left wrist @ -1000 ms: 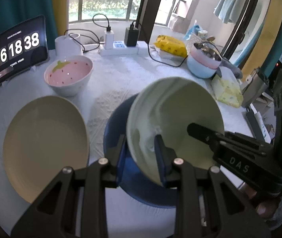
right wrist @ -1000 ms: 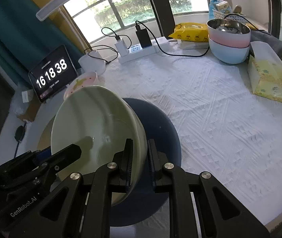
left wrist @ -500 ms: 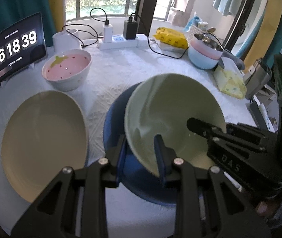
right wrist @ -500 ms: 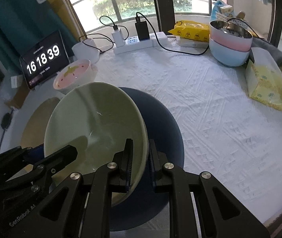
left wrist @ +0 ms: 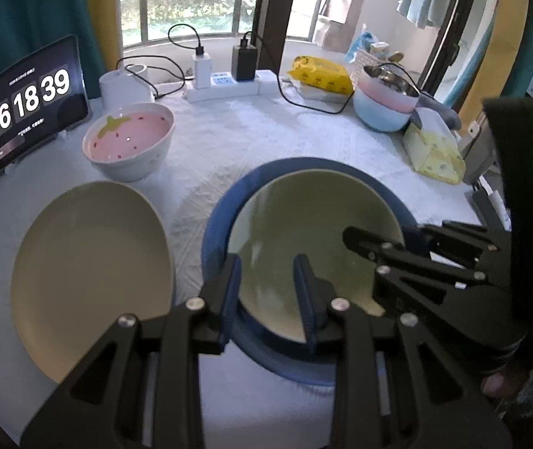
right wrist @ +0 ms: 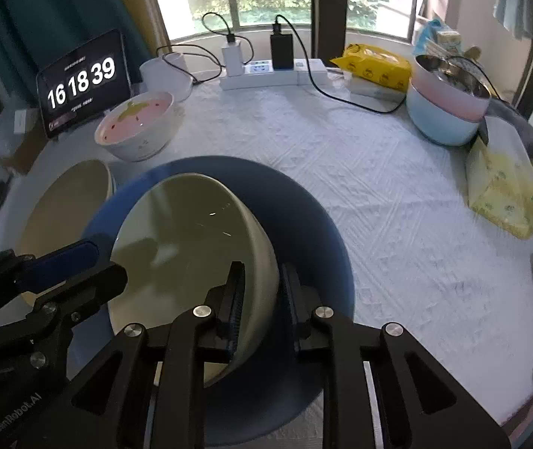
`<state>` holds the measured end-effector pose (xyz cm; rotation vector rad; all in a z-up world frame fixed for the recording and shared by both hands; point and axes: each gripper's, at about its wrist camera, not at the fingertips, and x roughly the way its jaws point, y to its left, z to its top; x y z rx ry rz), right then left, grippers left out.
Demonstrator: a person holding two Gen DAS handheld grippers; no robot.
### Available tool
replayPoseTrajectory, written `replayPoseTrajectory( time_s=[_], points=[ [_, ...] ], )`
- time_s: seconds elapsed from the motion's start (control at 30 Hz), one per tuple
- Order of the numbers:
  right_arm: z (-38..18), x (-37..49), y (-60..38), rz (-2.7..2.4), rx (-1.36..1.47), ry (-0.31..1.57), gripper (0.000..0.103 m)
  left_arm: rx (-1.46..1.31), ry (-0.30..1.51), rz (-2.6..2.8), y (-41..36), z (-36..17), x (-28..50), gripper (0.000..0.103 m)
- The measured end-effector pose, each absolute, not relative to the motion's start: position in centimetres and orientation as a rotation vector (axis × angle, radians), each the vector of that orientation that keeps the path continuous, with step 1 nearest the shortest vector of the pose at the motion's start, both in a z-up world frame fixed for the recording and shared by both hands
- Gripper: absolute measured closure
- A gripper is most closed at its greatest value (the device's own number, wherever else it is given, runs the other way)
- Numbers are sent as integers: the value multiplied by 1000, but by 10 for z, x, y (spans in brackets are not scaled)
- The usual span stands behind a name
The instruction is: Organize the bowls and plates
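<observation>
A pale green bowl [left wrist: 315,220] [right wrist: 191,232] sits low in the blue plate [left wrist: 221,202] [right wrist: 304,217]. My left gripper [left wrist: 266,284] straddles the bowl's left rim, its jaws a little apart around it. My right gripper [right wrist: 262,284] straddles the bowl's right rim, its jaws close on the wall. Each gripper shows in the other's view. A cream plate [left wrist: 90,262] [right wrist: 68,202] lies to the left. A pink strawberry bowl [left wrist: 128,142] [right wrist: 137,129] stands behind it.
A tablet clock [left wrist: 30,101] stands at the back left beside a white cup [left wrist: 124,86]. A power strip with chargers [left wrist: 225,82] lies at the back. Stacked pink and blue bowls [right wrist: 446,112], a yellow packet [right wrist: 375,63] and a tissue pack [right wrist: 502,187] are at the right.
The green bowl has come down from a raised tilt to rest nearly level in the blue plate. Both grippers have lowered with it, and the left jaws have spread wider.
</observation>
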<state>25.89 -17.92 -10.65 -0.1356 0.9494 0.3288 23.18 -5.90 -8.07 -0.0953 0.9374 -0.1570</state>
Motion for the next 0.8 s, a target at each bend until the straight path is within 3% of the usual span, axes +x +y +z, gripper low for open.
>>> replayPoseTrajectory(
  time_s=[0.27,0.8],
  points=[
    [-99,259,-185,316,-117,938,76,-110,939,-153,-56,-81,232,73],
    [-77,260,-187,361,-99,890,76,-111,875,-136,-49,-63,235,72]
  ],
)
